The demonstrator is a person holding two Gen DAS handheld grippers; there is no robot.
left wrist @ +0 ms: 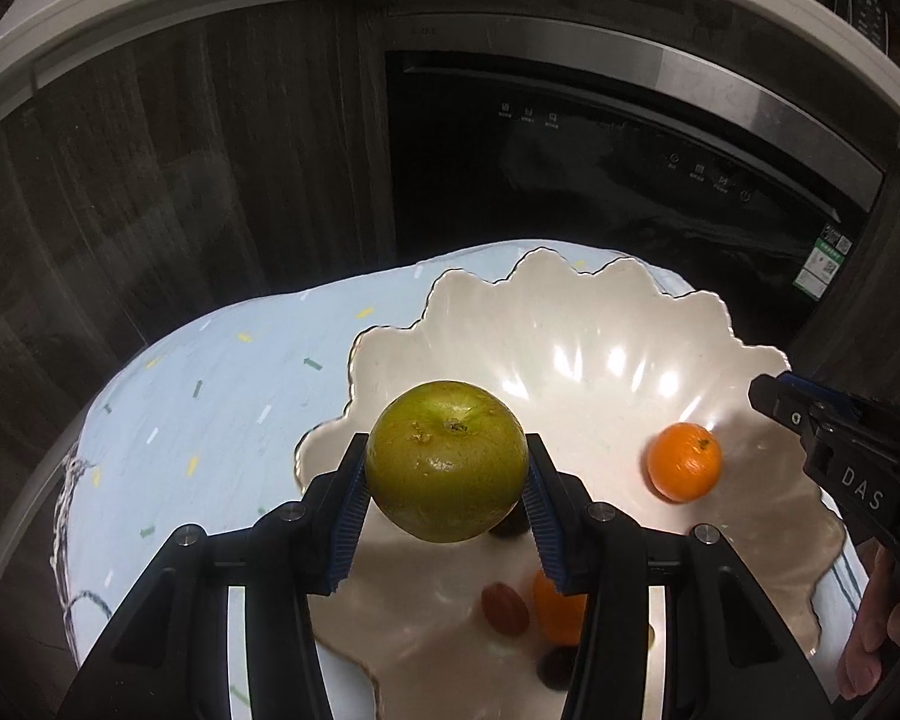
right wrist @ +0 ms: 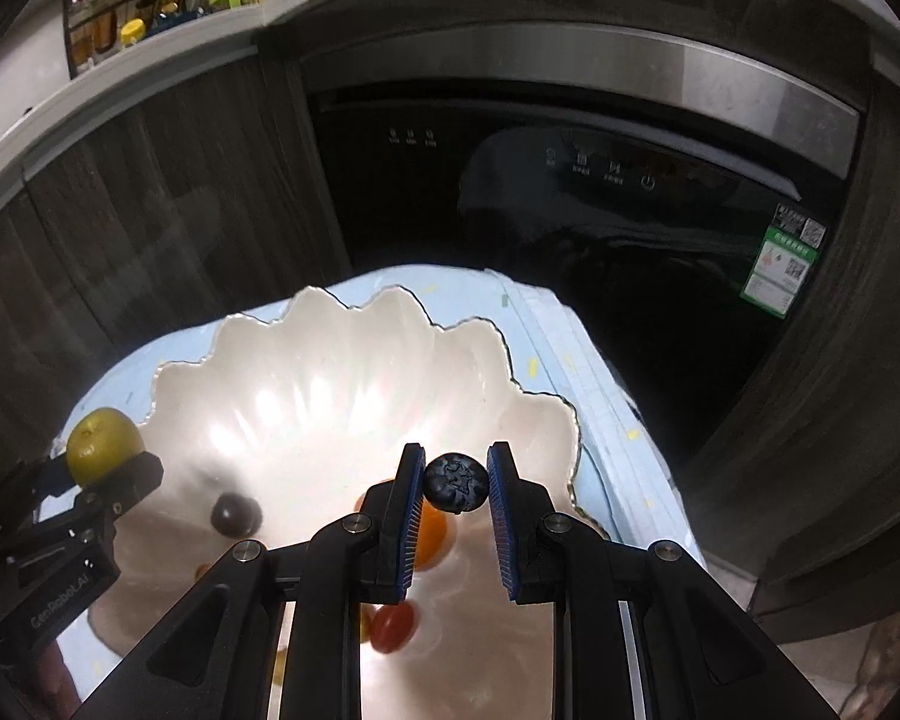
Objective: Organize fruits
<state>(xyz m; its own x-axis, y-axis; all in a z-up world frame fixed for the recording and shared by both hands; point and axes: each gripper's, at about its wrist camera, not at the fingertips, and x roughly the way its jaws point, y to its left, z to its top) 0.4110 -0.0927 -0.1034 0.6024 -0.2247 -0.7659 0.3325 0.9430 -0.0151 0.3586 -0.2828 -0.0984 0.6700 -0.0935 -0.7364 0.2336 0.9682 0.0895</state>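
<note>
The left gripper (left wrist: 447, 480) is clamped on a big green fruit (left wrist: 447, 461). Its two blue pads press the fruit on both sides. The fruit hangs in the air over the near left edge of the white bowl (left wrist: 570, 324), not touching it.

The right gripper (right wrist: 455, 483) is clamped on a small dark blueberry (right wrist: 456, 482). Its pads sit close together with the berry squeezed between them. The berry hangs over the near right part of the bowl.

The bowl is wide and shiny, with a wavy edge all the way round. It sits on a light blue cloth (left wrist: 210, 408) with little coloured marks. On the left there is a lot of bare cloth beside the bowl. On the right the bowl's edge comes close to the edge of the cloth.

Inside the bowl lies a small orange (left wrist: 684, 461), alone on the right side with plenty of bare white floor around it. Closer to the grippers there is a second orange fruit (left wrist: 558, 609), a small red fruit (left wrist: 504, 607) and a dark round fruit (right wrist: 236, 514). The back half of the bowl is bare.

Behind the cloth stand dark wooden cupboard doors (left wrist: 180, 150) and a black machine (left wrist: 600, 168) with small lit signs. A grey counter edge (left wrist: 150, 6) curves above them.
</note>
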